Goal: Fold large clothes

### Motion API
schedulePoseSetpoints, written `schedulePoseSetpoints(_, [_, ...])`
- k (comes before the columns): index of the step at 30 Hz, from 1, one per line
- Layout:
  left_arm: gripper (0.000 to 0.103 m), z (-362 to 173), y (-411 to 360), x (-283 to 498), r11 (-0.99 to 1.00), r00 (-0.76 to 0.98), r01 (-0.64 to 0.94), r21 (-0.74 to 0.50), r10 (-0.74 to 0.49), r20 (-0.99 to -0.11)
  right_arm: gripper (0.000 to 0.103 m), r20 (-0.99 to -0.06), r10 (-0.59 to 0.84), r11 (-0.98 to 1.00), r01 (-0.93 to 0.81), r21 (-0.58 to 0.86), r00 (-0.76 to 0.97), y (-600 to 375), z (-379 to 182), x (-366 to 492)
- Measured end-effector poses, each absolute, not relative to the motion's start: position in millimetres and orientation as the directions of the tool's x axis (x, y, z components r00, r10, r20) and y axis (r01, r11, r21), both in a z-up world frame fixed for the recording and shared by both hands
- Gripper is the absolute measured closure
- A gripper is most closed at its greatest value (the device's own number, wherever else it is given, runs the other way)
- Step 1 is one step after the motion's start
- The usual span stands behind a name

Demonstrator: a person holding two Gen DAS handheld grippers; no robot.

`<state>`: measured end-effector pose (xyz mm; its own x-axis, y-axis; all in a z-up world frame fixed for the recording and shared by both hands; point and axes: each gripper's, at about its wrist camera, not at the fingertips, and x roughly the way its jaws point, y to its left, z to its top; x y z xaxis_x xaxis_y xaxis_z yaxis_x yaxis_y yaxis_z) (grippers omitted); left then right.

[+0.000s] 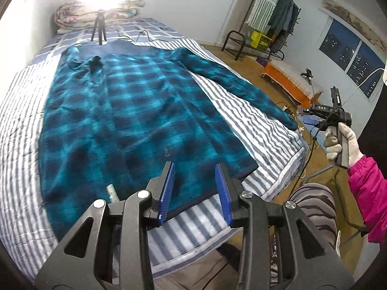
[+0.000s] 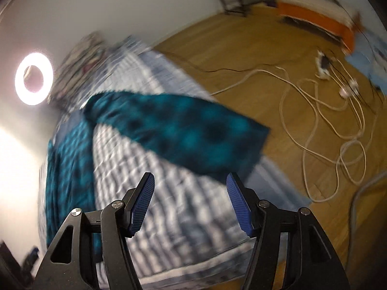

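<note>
Black tongs with ribbed blue pads, silver screws, white knit glove, magenta sleeve

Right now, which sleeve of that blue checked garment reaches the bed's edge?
The outstretched sleeve toward the wooden floor; its cuff overhangs the bed edge, while the other lies bunched near the wall.

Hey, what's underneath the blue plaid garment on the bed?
The plaid garment lies spread flat on a grey-and-white striped quilt, which shows around its edges. Anything directly beneath the fabric is covered and cannot be seen.
</note>
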<state>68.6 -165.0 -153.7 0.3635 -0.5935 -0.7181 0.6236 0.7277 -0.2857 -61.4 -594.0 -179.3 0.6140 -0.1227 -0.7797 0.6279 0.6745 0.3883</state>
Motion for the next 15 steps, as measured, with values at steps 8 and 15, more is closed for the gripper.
schedulePoseSetpoints(8, [0.068,-157,-184,70,0.708,0.335,0.645,-0.288,-0.600,-0.727,0.041,-0.807,-0.152,0.535,0.734,0.419,0.571,-653,-209,-64])
schedulePoseSetpoints(15, [0.068,-161,-184,70,0.713,0.327,0.642,-0.283,-0.588,-0.740,0.041,-0.790,-0.077,0.408,0.743,0.531,0.608,-687,-244,-61])
